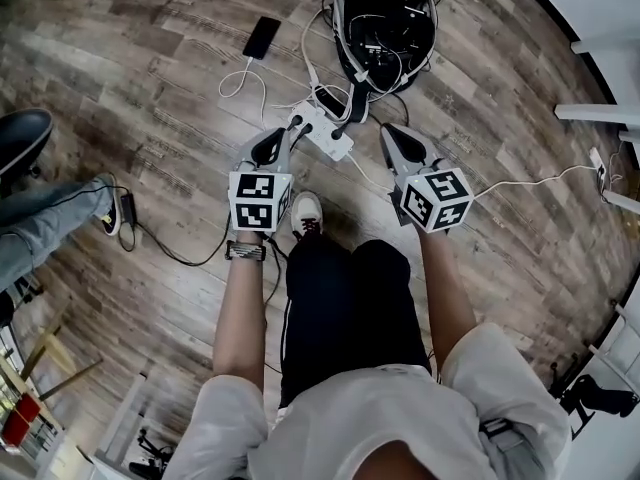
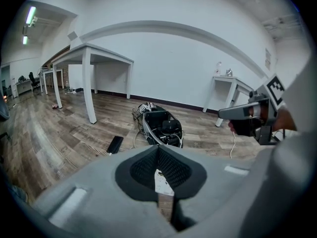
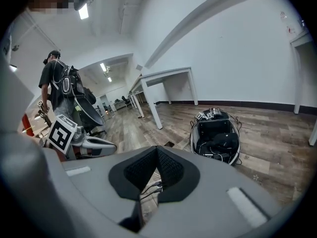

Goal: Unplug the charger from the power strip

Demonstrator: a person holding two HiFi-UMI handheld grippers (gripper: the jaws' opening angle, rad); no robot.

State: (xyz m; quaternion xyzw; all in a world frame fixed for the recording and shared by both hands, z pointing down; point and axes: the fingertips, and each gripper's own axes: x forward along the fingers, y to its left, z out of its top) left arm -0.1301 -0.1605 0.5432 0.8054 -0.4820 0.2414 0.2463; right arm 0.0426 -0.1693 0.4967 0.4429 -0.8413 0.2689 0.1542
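My left gripper (image 1: 286, 134) and right gripper (image 1: 390, 134) are both closed and empty. The power strip (image 1: 326, 134) lies on the floor between them, with the black charger (image 1: 328, 100) plugged in just beyond my left tips.

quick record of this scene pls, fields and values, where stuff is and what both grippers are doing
setting: wood floor, seen from above
power strip: white, on the floor, just ahead of both grippers
black plug: seated in the strip, among other plugs
phone: on the floor beyond the strip, white cable attached
black bag: open, full of cables, behind the strip
left gripper: jaws together, empty, by the strip's left end
right gripper: jaws together, empty, right of the strip
task: nothing gripped yet
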